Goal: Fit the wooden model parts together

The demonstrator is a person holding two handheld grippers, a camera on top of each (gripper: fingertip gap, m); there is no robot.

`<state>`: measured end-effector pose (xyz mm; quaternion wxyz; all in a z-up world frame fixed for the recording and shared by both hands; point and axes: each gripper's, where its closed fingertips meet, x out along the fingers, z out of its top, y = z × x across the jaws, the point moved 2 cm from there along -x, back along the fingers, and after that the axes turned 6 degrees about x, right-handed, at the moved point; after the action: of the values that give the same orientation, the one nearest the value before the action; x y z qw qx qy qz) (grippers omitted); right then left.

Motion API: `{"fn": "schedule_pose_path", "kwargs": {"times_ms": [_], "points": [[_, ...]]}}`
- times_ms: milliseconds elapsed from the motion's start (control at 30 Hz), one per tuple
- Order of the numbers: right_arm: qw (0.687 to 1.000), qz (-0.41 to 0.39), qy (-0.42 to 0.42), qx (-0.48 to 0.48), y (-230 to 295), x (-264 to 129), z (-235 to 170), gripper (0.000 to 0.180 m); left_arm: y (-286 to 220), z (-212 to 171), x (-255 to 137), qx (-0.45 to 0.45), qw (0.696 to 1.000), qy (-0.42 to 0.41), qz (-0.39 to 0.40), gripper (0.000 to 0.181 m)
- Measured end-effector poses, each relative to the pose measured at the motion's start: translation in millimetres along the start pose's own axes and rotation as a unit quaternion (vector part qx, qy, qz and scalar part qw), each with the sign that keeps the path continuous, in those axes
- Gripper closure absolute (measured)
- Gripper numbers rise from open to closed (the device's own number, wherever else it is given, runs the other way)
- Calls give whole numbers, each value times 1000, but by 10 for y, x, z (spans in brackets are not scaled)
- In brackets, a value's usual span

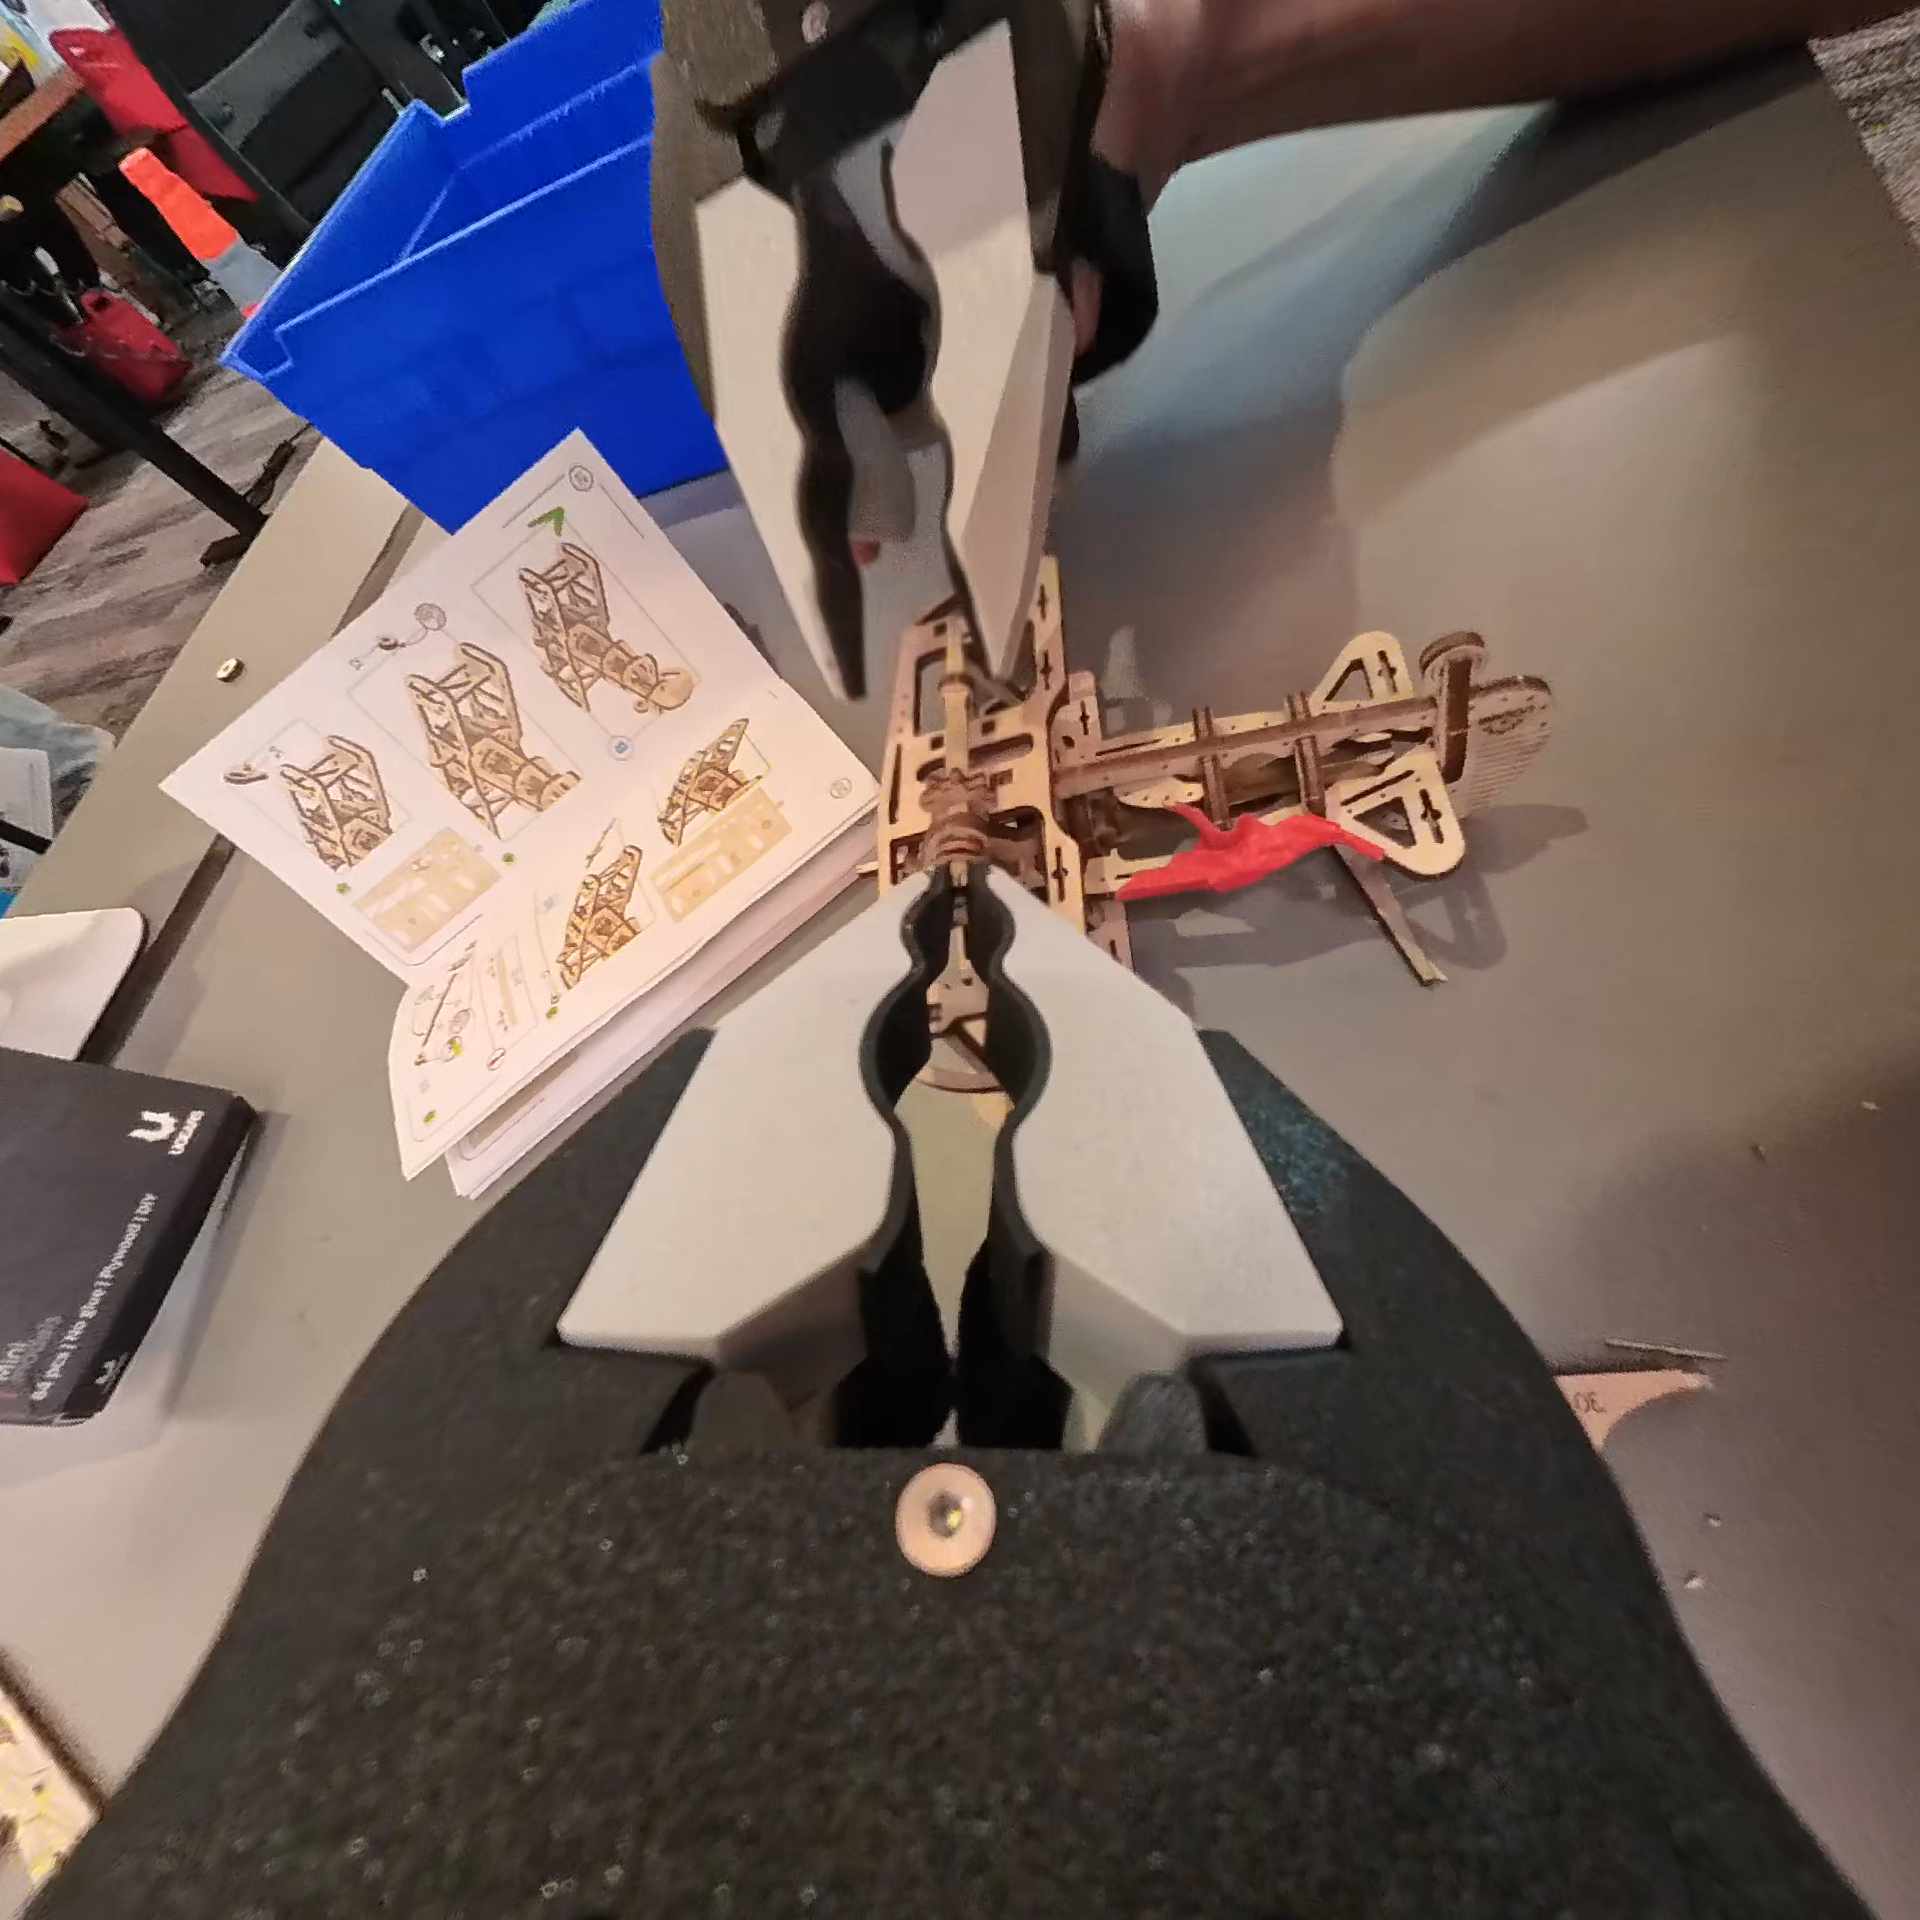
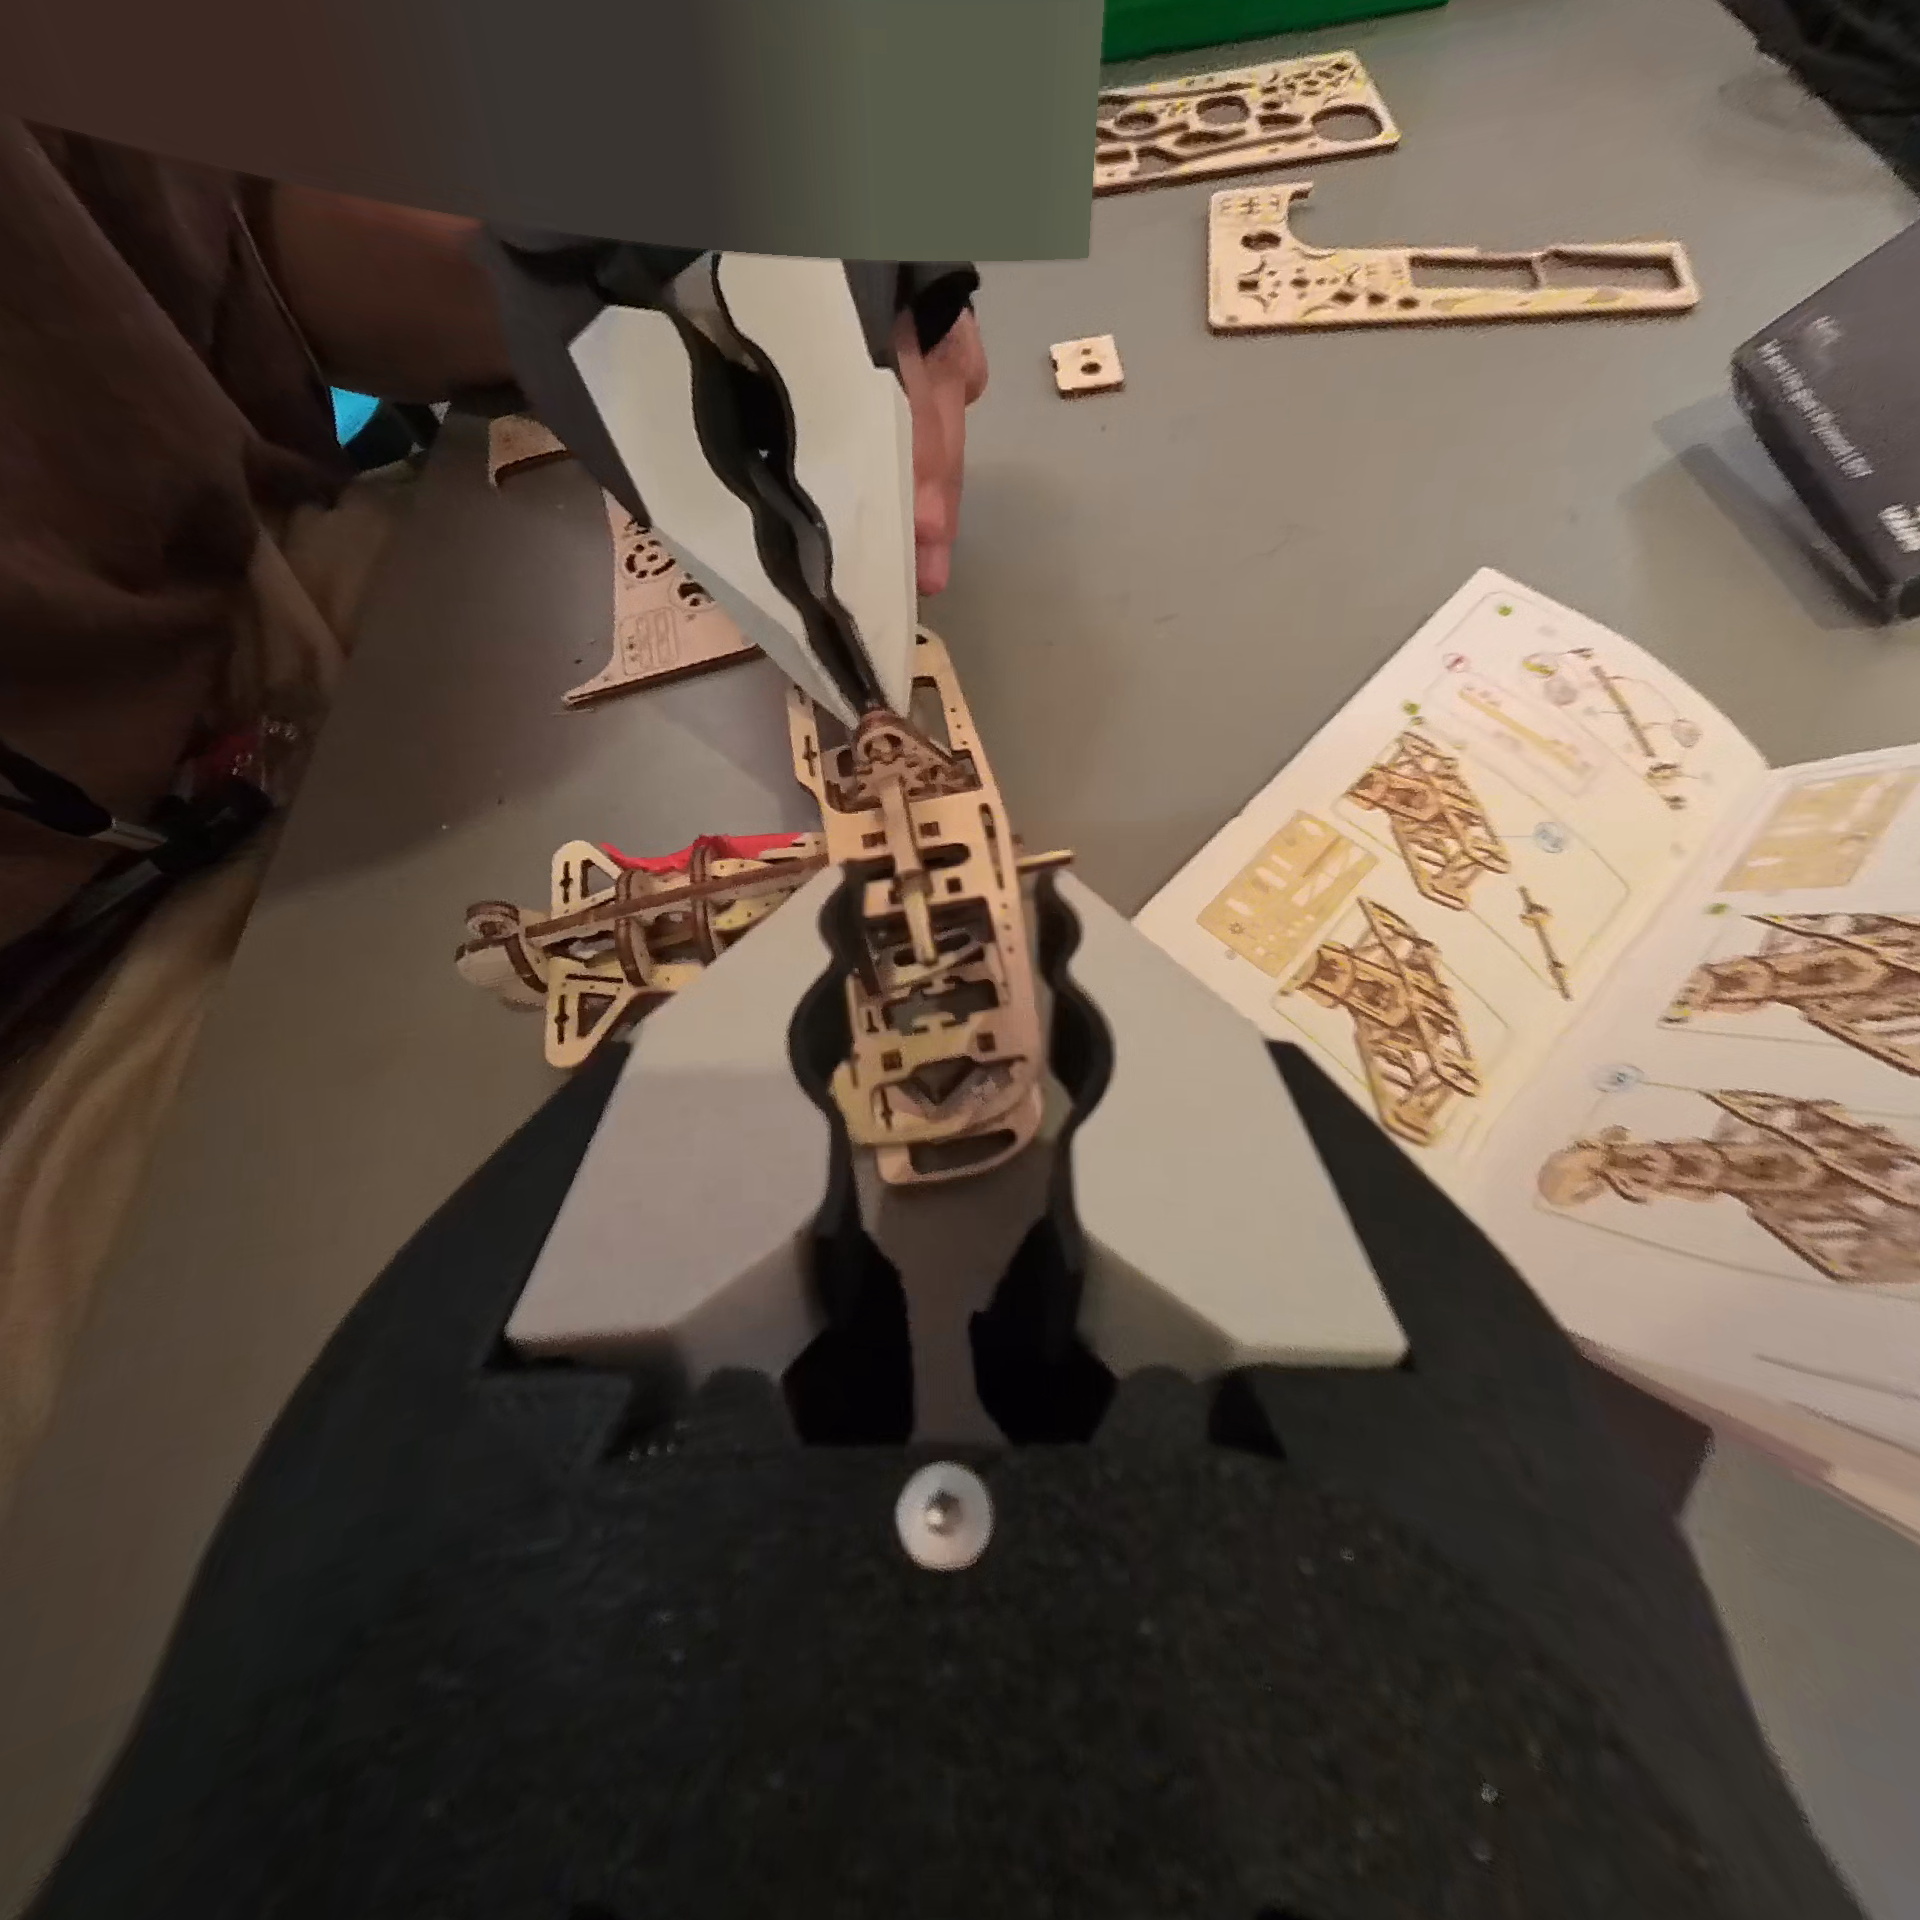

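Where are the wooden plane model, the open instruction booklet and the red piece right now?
wooden plane model (image 1: 1288, 743), left wrist view, on its fuselage frame.
instruction booklet (image 1: 499, 790), left wrist view, on the open left page.
red piece (image 1: 1247, 857), left wrist view, on its middle.

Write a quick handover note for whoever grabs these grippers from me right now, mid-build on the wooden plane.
Left gripper: pinched shut on the small round wooden part at the end of the model's central shaft.
Right gripper: fingers straddle the wing frame; whether they are clamped on it is unclear.
Wooden plane model: lies on the grey table, fuselage, tail and wings built, a red piece by the fuselage.
Instruction booklet is open beside it; punched-out part sheets lie farther off.
Left to do: seat the round part, then check the booklet.
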<state>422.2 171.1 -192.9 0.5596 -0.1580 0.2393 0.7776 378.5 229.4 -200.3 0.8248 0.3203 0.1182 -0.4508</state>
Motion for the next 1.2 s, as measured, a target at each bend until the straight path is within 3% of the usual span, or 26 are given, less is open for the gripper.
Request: {"fn": "schedule_pose_path", "kwargs": {"times_ms": [100, 167, 300, 433, 1200], "points": [[1000, -9, 15, 7, -75, -53, -65, 118, 7, 4, 3, -4, 1000, 0, 1, 181], [999, 5, 34, 18, -65, 34, -150, 113, -5, 9, 17, -4, 1000, 0, -2, 181], [998, 38, 32, 25, 44, 128, -143, 131, 3, 10, 22, -2, 1000, 4, 0, 181], [999, 21, 36, 9, 48, 154, -145, 137, -8, 23, 25, -4, 1000, 8, -12, 181], [999, 21, 36, 16, 44, 170, -134, 138, 25, -5, 27, 5, 999, 40, -32, 181]]}}
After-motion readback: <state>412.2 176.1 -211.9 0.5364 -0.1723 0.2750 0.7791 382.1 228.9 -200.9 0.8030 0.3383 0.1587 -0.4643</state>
